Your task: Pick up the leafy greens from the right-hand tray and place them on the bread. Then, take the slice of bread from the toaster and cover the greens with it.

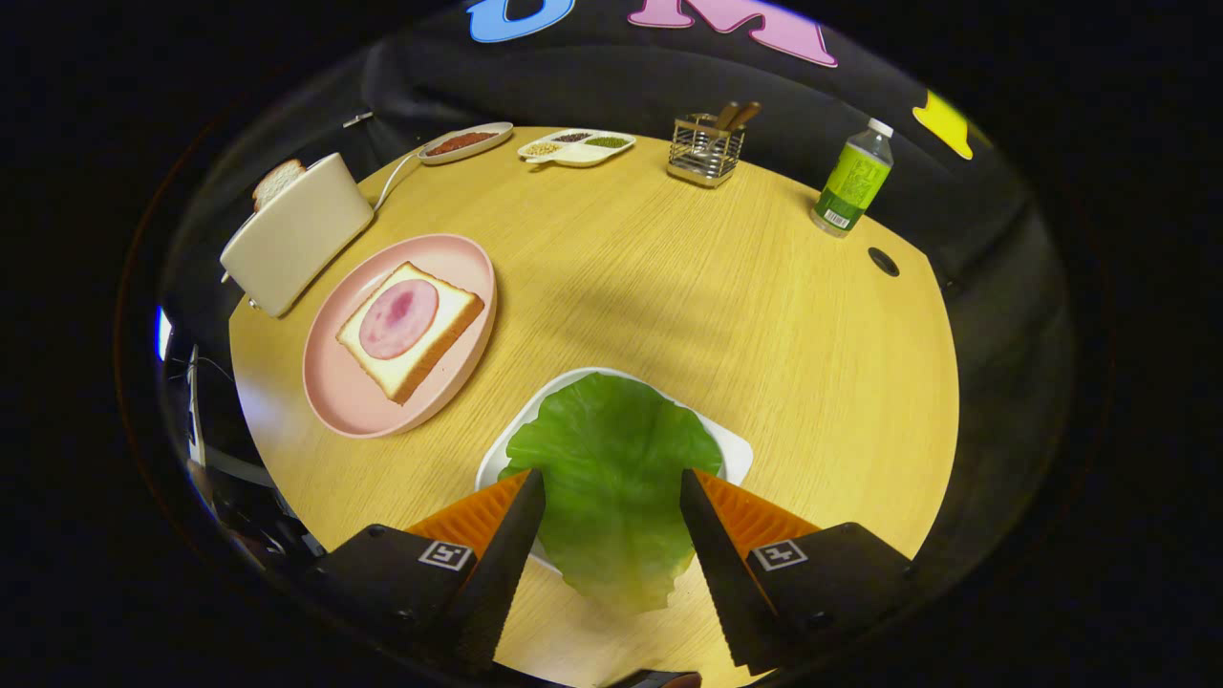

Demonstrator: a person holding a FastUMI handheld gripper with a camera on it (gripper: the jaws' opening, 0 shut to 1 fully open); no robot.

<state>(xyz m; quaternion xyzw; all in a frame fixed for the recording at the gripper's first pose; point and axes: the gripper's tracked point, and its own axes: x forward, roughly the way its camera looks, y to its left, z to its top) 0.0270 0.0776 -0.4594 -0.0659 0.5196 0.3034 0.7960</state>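
A broad green lettuce leaf (611, 459) lies on a white tray (731, 449) on the wooden table, its near end hanging over the tray's edge. My gripper (611, 483) hovers over it, open, with one finger on each side of the leaf and a wide gap between them. Beyond the fingers to the left, a pink plate (349, 397) carries a slice of bread (413, 330) topped with a round of ham (398, 318). Farther left stands a cream toaster (296, 234) with a second bread slice (277, 182) sticking out of its slot.
At the table's far edge sit an oval dish of reddish grains (465, 142), a divided white dish of seeds (577, 147), a wire utensil holder (707, 148) and a green-labelled bottle (853, 180). A dark cable hole (884, 261) lies near the bottle.
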